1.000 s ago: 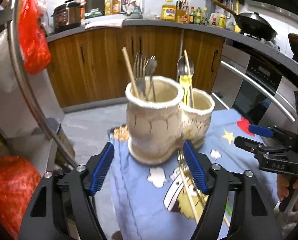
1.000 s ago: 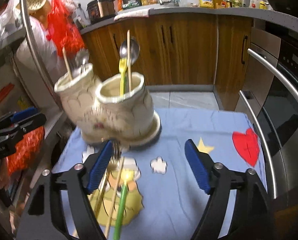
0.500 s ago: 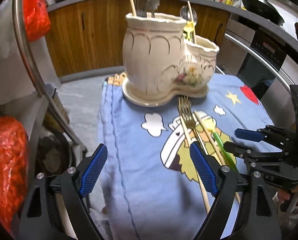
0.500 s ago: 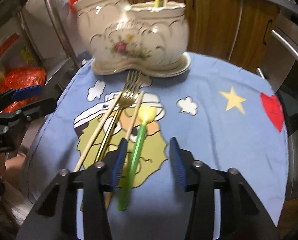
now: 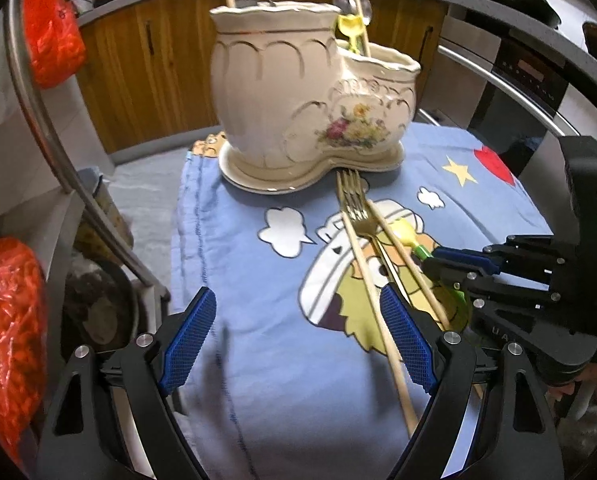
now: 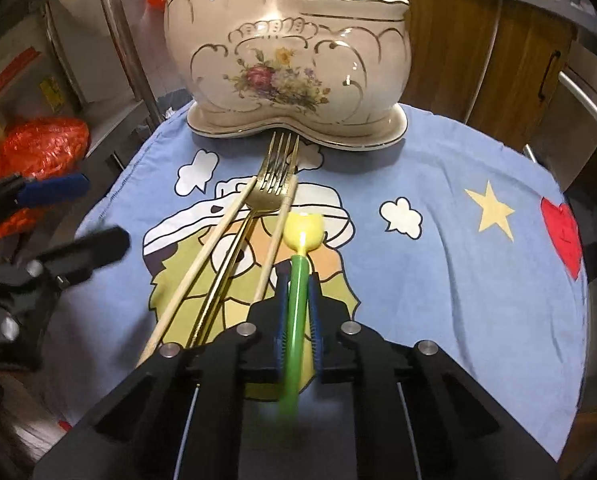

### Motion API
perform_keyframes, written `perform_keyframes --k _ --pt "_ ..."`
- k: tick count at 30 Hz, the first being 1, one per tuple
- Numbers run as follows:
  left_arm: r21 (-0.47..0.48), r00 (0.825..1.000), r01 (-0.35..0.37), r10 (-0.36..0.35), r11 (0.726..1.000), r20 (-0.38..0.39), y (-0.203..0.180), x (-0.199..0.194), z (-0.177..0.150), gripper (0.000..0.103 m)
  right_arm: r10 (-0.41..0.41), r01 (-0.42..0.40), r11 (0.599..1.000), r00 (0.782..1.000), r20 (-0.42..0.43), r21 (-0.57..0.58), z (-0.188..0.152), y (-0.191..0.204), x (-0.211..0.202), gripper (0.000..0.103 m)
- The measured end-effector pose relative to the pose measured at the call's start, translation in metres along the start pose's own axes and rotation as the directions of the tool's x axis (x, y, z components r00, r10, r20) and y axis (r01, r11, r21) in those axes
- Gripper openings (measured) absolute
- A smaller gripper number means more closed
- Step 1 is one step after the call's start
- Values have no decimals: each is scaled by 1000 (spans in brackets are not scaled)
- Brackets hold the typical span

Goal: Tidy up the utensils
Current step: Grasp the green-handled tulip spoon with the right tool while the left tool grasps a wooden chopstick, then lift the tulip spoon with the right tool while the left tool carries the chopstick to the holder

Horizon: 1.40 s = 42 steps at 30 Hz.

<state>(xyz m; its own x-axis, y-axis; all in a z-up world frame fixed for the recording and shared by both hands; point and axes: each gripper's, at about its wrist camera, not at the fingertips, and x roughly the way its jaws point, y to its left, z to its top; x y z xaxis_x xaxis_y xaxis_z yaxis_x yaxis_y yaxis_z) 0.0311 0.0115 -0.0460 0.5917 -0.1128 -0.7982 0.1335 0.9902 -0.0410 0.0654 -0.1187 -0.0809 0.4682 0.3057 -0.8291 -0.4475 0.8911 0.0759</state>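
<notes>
Right gripper [image 6: 297,304] now clamped on the green-handled yellow plastic spoon [image 6: 300,240] – was wide open a second ago. Ready to lift toward the cream ceramic holder [image 6: 286,60]. Left gripper [image 5: 298,340] spread, idle.

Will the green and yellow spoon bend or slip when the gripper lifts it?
Probably not much. The spoon looks like stiff plastic, so it should stay straight. It seems light. The right gripper pinches its smooth round handle behind the yellow bowl, so the front might dip or twist a little.
</notes>
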Motion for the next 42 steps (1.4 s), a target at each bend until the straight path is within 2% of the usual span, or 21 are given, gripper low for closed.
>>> perform_keyframes --k 3,7,11,13,17,18,19,25,31,42 --pt "22 1000 20 -20 1000 -19 -11 3 -2 80 23 -24 999 1000 21 40 -4 -8 -7 9" --pt "60 995 63 -58 996 -81 -30 12 -5 48 45 -49 997 998 53 68 -8 -19 -21 9" --pt "85 990 76 -65 993 -126 -43 17 -11 33 55 -61 995 996 76 83 -11 -27 -31 9" --pt "101 988 70 -55 992 -147 -50 20 -15 22 63 -70 993 995 82 90 -12 -29 -34 9" --pt "120 988 51 -32 991 -154 -58 24 -17 20 78 -86 992 993 93 90 -15 -29 -36 9" --pt "128 988 39 -19 991 -150 -60 25 -17 17 79 -88 992 992 95 91 -16 -28 -36 9" --pt "142 990 22 -2 990 -142 -60 26 -17 10 79 -88 992 992 97 92 -16 -28 -36 9" --pt "104 991 59 -46 993 -124 -46 23 -17 7 80 -92 991 990 118 99 -18 -31 -43 9" --pt "92 995 72 -64 993 -79 -36 3 -19 6 77 -92 991 987 143 97 -16 -30 -52 9" --pt "77 993 91 -96 993 69 -20 -45 -6 6 96 -112 991 977 192 78 -6 -23 -62 9"
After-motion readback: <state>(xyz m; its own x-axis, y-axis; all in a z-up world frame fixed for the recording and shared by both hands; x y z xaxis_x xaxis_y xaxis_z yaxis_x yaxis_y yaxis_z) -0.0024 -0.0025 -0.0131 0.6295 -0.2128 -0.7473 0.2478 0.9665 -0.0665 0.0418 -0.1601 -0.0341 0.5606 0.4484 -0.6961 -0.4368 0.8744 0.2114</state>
